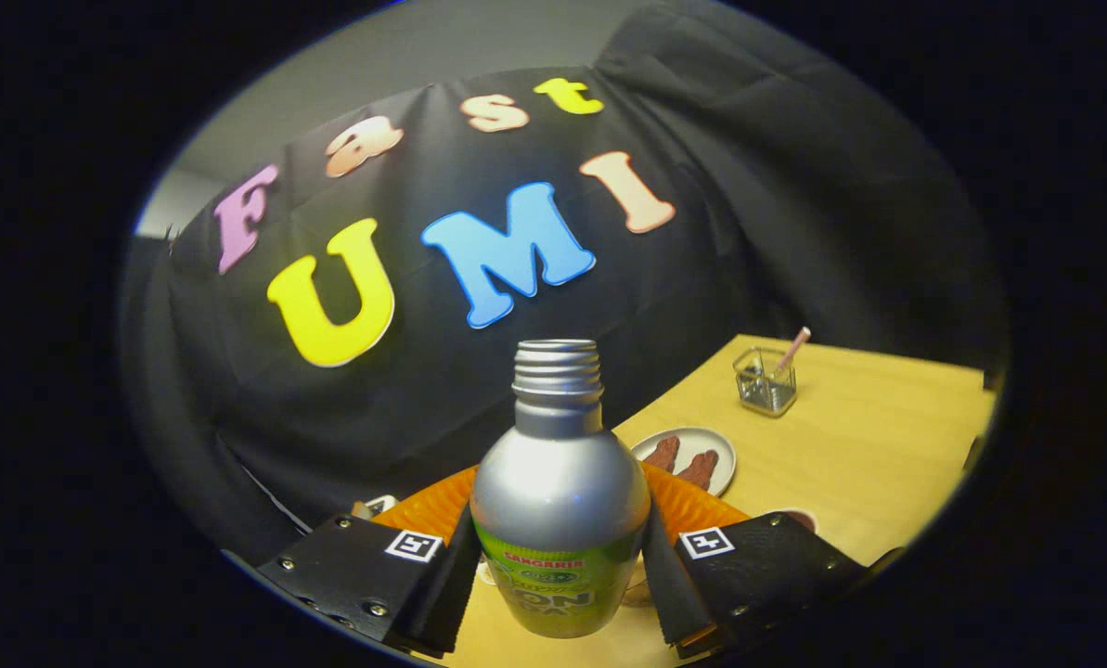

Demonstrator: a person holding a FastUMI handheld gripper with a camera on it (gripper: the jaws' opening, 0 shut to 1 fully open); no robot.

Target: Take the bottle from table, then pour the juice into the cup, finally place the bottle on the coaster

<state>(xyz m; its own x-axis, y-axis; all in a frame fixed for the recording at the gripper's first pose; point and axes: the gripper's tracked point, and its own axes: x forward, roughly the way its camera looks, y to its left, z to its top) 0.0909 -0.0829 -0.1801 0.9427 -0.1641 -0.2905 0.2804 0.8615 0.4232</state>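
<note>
A silver metal bottle [559, 492] with a green label and an open threaded neck stands between my two fingers. Both fingers press on its sides, so my gripper [560, 571] is shut on it. The bottle is lifted above the wooden table [873, 455] and the whole scene is tilted. Behind the bottle lies an orange plate [434, 508], partly hidden by it. The rim of a small round thing [799, 516] peeks out just past the right finger; I cannot tell if it is the cup.
A small white dish [692, 456] with two brown pieces sits beyond the bottle to the right. Farther back stands a square glass holder [765, 380] with a pink stick in it. The black cloth wall rises behind the table.
</note>
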